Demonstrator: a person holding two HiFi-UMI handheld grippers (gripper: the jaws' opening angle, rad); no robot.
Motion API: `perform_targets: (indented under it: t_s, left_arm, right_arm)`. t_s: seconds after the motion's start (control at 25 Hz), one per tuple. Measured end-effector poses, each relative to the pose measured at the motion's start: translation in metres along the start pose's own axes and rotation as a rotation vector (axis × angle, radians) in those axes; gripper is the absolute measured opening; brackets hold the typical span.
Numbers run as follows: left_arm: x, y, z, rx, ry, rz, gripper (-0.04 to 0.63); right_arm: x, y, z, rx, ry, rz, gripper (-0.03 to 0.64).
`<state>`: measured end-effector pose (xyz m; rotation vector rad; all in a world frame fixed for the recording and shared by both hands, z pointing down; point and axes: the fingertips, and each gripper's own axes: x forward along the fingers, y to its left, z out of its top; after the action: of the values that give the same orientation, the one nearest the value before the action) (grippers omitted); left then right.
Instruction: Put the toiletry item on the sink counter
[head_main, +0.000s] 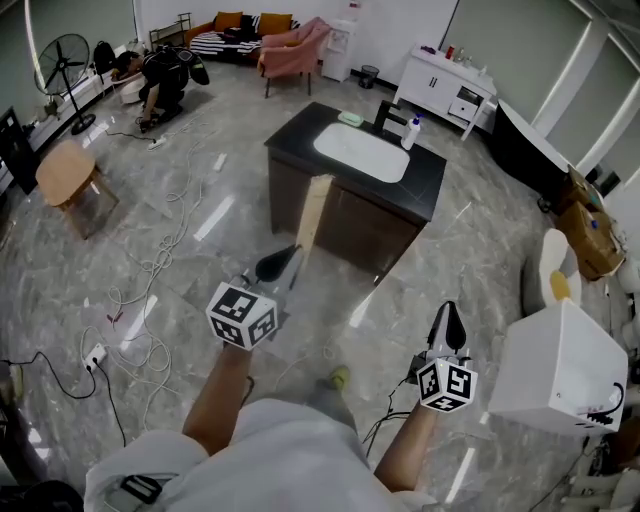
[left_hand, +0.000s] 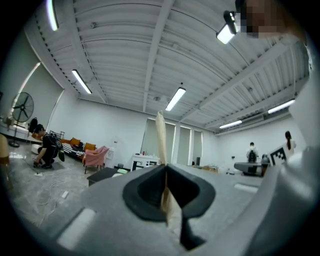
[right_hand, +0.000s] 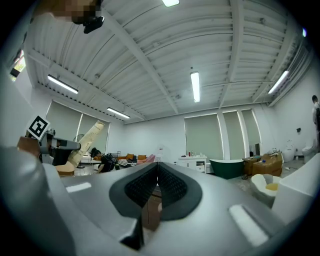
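Note:
My left gripper (head_main: 286, 262) is shut on the toiletry item (head_main: 312, 212), a long flat cream tube that sticks out forward, toward the sink counter (head_main: 427, 187). In the left gripper view the tube (left_hand: 161, 142) shows edge-on, rising from between the closed jaws. The counter is a dark cabinet with a white basin (head_main: 360, 152) and stands a few steps ahead on the floor. My right gripper (head_main: 450, 318) hangs lower right, shut with nothing in it. The right gripper view shows the tube (right_hand: 89, 141) at far left.
A white bottle (head_main: 411, 132) and a green soap dish (head_main: 350, 118) sit on the counter's far side. Cables (head_main: 150, 285) trail over the floor at left, near a wooden stool (head_main: 68, 172). A person (head_main: 165, 78) crouches at the back left. A white box (head_main: 560, 368) stands close on my right.

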<state>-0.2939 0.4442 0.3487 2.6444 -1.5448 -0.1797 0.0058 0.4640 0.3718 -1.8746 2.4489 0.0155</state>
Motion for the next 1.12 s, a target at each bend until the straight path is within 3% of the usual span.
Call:
perform_targets:
  t_s: [0.28, 0.48, 0.8, 1.12]
  left_arm:
    - [0.051, 0.005, -0.017, -0.010, 0.041, 0.002, 0.002]
    - [0.115, 0.012, -0.027, -0.003, 0.059, 0.011, 0.002]
    - [0.251, 0.006, -0.046, -0.010, 0.090, -0.002, 0.003]
    - [0.359, -0.021, -0.061, -0.004, 0.127, -0.004, 0.003]
  right_arm:
    - [0.037, -0.038, -0.014, 0.040, 0.016, -0.021, 0.003]
    - [0.084, -0.075, -0.025, 0.014, 0.043, -0.010, 0.003]
    - [0.164, -0.180, -0.038, 0.050, 0.056, -0.052, 0.003]
    - [0.223, -0.268, -0.044, 0.066, 0.066, -0.040, 0.003]
